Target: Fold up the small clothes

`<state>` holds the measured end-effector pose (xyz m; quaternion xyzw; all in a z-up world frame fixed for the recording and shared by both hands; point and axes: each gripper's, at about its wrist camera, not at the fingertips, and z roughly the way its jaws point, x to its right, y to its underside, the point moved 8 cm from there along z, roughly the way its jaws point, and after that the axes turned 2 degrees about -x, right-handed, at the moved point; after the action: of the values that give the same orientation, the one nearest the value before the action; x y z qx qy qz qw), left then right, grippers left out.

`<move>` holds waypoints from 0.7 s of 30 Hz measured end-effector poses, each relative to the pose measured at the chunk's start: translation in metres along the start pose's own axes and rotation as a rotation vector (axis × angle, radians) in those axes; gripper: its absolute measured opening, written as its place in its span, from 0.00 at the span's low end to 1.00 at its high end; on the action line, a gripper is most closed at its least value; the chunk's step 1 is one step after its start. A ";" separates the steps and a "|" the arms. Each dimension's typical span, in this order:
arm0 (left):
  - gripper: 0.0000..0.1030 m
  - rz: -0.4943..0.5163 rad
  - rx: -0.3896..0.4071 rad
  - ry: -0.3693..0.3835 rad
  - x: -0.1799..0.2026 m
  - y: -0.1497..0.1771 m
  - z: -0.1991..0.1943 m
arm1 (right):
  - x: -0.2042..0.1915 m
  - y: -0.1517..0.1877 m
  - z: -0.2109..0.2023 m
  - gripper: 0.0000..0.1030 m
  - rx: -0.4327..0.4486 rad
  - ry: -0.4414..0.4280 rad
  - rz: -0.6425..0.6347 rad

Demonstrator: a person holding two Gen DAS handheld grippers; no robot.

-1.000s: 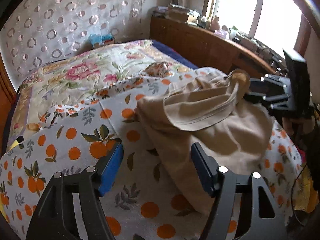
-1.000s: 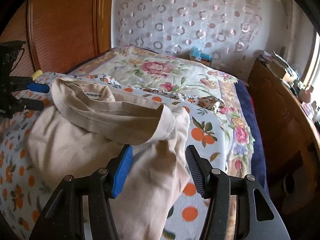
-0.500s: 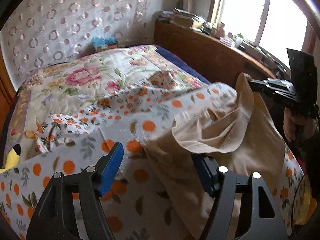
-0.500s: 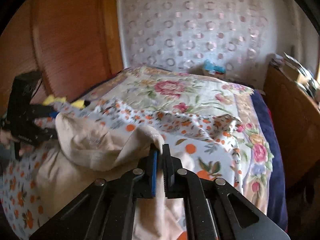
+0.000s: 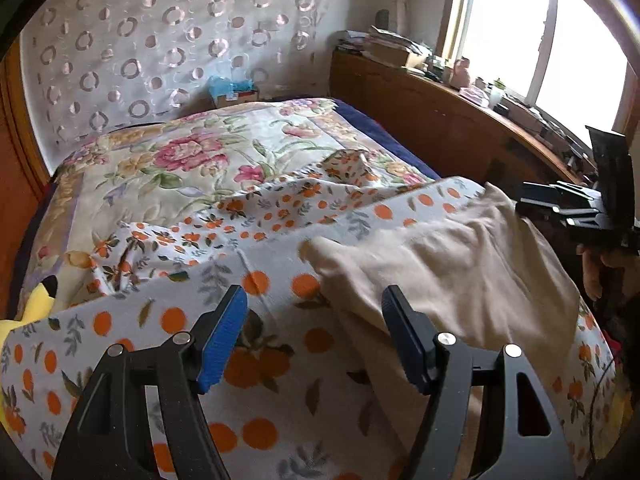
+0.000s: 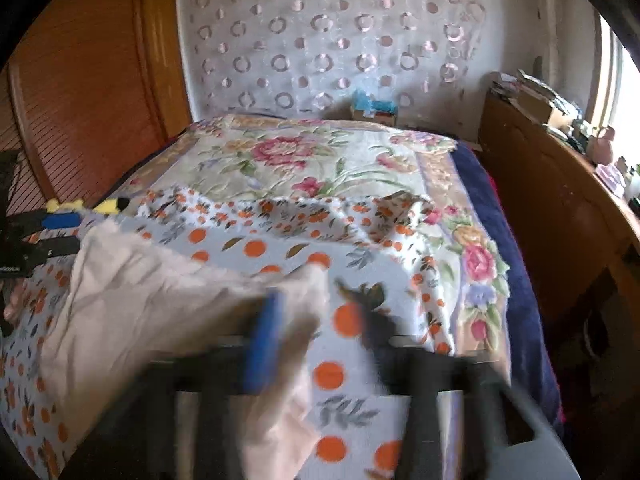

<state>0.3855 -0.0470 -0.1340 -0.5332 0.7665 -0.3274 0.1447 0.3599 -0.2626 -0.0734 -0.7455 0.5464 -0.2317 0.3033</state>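
A beige garment (image 5: pixel 452 264) lies loosely spread on the orange-print sheet (image 5: pixel 280 420), blurred at its left edge. My left gripper (image 5: pixel 316 340) is open above the sheet, its right finger over the garment's near edge, with nothing gripped. In the right wrist view the same garment (image 6: pixel 152 300) spreads to the left. My right gripper (image 6: pixel 320 328) is motion-blurred and its jaws are opening. A corner of the cloth hangs between them, and the pads stand apart from it. Each gripper shows in the other's view: right gripper (image 5: pixel 560 208), left gripper (image 6: pixel 40 232).
The floral quilt (image 5: pixel 180 160) covers the far half of the bed. A wooden shelf unit (image 5: pixel 440 116) with clutter runs along the right under the window. A yellow plush toy (image 5: pixel 36 300) sits at the left edge. Wooden panelling (image 6: pixel 80 80) stands on the left.
Half a second ago the right gripper was shut on the garment's edge and held it up. Now its jaws stand apart and the cloth has dropped flatter onto the sheet.
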 end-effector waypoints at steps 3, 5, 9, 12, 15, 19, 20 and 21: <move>0.69 0.009 -0.007 0.022 0.008 0.004 0.001 | -0.003 0.011 0.001 0.72 -0.029 -0.019 0.006; 0.69 0.010 -0.017 0.036 0.012 0.006 0.006 | -0.001 0.017 0.004 0.72 -0.059 -0.024 0.022; 0.69 0.007 -0.045 0.055 0.016 0.009 0.016 | 0.002 0.025 0.014 0.72 -0.105 -0.021 0.041; 0.69 0.002 -0.079 0.068 0.018 0.012 0.026 | 0.003 0.022 0.016 0.72 -0.108 -0.042 0.062; 0.69 0.005 -0.095 0.073 0.021 0.015 0.031 | 0.002 0.020 0.019 0.72 -0.117 -0.064 0.065; 0.69 0.010 -0.097 0.072 0.024 0.017 0.034 | -0.005 0.023 0.022 0.72 -0.138 -0.118 0.061; 0.69 0.015 -0.097 0.070 0.025 0.017 0.034 | -0.004 0.024 0.023 0.72 -0.132 -0.117 0.050; 0.69 0.018 -0.097 0.070 0.026 0.017 0.035 | -0.005 0.024 0.025 0.72 -0.131 -0.116 0.039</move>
<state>0.3828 -0.0792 -0.1678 -0.5209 0.7908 -0.3071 0.0947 0.3589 -0.2580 -0.1079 -0.7652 0.5562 -0.1460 0.2895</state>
